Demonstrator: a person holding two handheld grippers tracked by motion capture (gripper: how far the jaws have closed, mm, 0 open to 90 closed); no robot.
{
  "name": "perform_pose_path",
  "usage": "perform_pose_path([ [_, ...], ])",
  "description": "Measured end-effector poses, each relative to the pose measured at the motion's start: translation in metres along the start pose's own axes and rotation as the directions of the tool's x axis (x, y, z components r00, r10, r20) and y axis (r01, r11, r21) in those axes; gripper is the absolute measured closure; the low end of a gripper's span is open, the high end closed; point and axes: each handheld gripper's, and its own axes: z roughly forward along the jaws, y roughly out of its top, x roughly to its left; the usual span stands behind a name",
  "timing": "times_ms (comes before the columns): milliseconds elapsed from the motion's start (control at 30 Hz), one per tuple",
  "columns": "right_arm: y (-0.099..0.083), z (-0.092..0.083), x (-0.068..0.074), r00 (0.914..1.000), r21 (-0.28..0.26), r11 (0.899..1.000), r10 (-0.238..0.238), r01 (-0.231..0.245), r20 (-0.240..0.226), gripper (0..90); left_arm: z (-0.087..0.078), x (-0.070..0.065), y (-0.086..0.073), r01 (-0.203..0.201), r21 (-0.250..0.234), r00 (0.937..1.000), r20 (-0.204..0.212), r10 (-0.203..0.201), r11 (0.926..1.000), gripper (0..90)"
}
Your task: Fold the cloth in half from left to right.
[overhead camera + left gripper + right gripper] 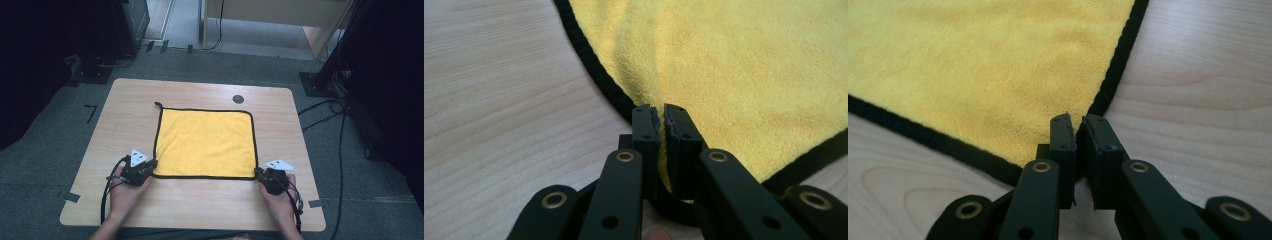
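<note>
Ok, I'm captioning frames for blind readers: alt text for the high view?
Two hand-held grippers pinch the near corners of a yellow cloth lying flat on a wooden table: the left gripper at its near left corner, the right gripper at its near right.

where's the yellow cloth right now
The black-edged yellow microfibre cloth lies flat mid-table in the high view, its near corners pinched by the left hand-held gripper and right hand-held gripper.

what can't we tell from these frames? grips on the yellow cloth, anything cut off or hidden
- Left gripper: the cloth corner pinched between its jaws is covered by them in the left gripper view.
- Right gripper: the near right corner lies behind its jaws in the right gripper view.
- High view: both grippers too small to judge the grip.
- Small dark disc on the table: too small to identify.
- Forearms cut off by the bottom edge.
</note>
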Motion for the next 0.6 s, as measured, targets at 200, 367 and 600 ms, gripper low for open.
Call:
perform_pose_path([
  [200,-0.012,-0.015,0.002,0.9994,0.022,1.0,-0.008,0.009,-0.032,85.8,-0.01,-0.003,-0.009,-0.008,0.001,0.9998,0.02,0.007,1.0,85.8],
  [367,-0.02,-0.026,0.011,0.9988,0.052,0.998,-0.038,0.039,-0.03,86.6,-0.02,-0.001,-0.018,0.034,0.008,0.9973,0.065,-0.034,0.9994,85.5],
  [600,-0.011,-0.039,0.016,0.9991,-0.029,0.999,-0.032,0.033,0.028,66.7,-0.023,-0.006,-0.02,0.01,0.009,0.9994,0.034,-0.01,0.9999,69.9],
])
